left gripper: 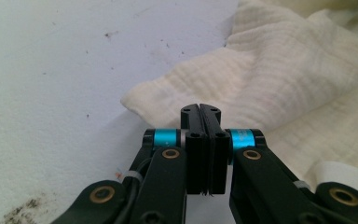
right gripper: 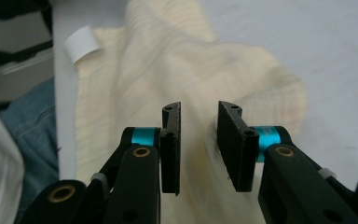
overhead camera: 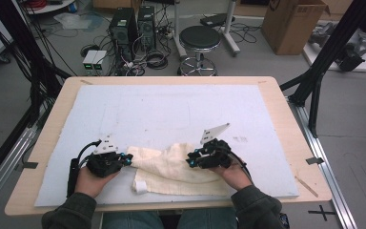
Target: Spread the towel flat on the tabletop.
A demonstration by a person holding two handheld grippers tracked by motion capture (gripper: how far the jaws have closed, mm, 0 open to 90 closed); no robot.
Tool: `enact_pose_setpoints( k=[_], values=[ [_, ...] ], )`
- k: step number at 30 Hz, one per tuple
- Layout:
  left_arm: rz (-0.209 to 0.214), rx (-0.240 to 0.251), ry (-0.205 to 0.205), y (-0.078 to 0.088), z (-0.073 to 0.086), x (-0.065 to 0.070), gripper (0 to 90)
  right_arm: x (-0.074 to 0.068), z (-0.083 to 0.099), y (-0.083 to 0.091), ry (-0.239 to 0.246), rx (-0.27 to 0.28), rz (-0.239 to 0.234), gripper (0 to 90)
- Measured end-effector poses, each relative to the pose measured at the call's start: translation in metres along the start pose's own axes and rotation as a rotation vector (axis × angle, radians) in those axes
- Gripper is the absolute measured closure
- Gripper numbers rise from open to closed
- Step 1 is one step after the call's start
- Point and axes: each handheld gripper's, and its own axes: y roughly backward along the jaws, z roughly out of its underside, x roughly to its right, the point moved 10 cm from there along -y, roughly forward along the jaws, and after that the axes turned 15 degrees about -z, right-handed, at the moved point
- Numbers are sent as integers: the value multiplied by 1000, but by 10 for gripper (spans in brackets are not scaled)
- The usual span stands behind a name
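A crumpled cream cloth point(overhead camera: 171, 167) lies on the white board near the table's front edge, with a white label point(overhead camera: 141, 187) at its near left corner. My left gripper point(overhead camera: 129, 160) rests at the cloth's left edge. In the left gripper view its jaws point(left gripper: 200, 108) are pressed flat together with nothing seen between them, and the cloth point(left gripper: 298, 79) lies just beyond the tips. My right gripper point(overhead camera: 189, 161) is over the cloth's right half. The right gripper view shows the right gripper point(right gripper: 199, 109) open, with a gap between the pads and blurred cloth point(right gripper: 158, 70) beneath.
The white foam board point(overhead camera: 171, 109) covers most of the wooden table point(overhead camera: 295, 124). Beyond the far edge stand a black stool point(overhead camera: 199, 40), computer towers point(overhead camera: 124, 28) and a cardboard box point(overhead camera: 293, 24). The person's jeans point(right gripper: 28, 116) show past the front edge.
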Motion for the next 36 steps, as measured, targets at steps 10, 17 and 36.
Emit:
enact_pose_setpoints(
  k=[10, 17, 36],
  values=[
    [-12, -26, 7, -3, 6, -8, 884, 58, 0, 27, -146, 94, 123, 669],
    [-18, -33, 23, -2, 9, -15, 884, 61, 15, -1, -171, -55, 113, 619],
    [-71, 61, 151, -39, -57, -37, 885, 84, -9, 48, -74, -7, 275, 851]
  ],
)
